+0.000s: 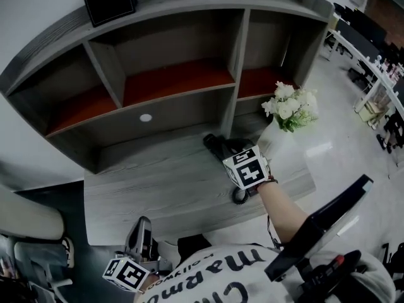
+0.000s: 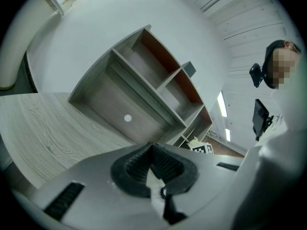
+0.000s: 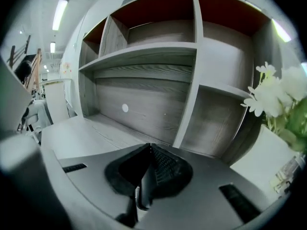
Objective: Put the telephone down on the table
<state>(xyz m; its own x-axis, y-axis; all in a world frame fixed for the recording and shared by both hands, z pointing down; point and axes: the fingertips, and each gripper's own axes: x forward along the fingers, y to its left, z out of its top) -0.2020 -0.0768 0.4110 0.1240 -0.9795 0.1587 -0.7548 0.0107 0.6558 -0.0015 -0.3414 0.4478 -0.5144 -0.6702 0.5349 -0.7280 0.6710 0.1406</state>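
Right claw [image 3: 149, 147] pressed together, empty, above table [image 1: 158, 182]; flowers [image 1: 290, 106] at its 2 o'clock; left claw [image 2: 152, 146] pressed together, empty, at 7 o'clock; dark shape at right claw tip, likely telephone [image 1: 218, 146], lies on table; placing seems done.

We make out one print: large dark letters on the person's shirt [image 1: 214, 281], upside down to us, roughly "marma"; the other lines stay illegible.
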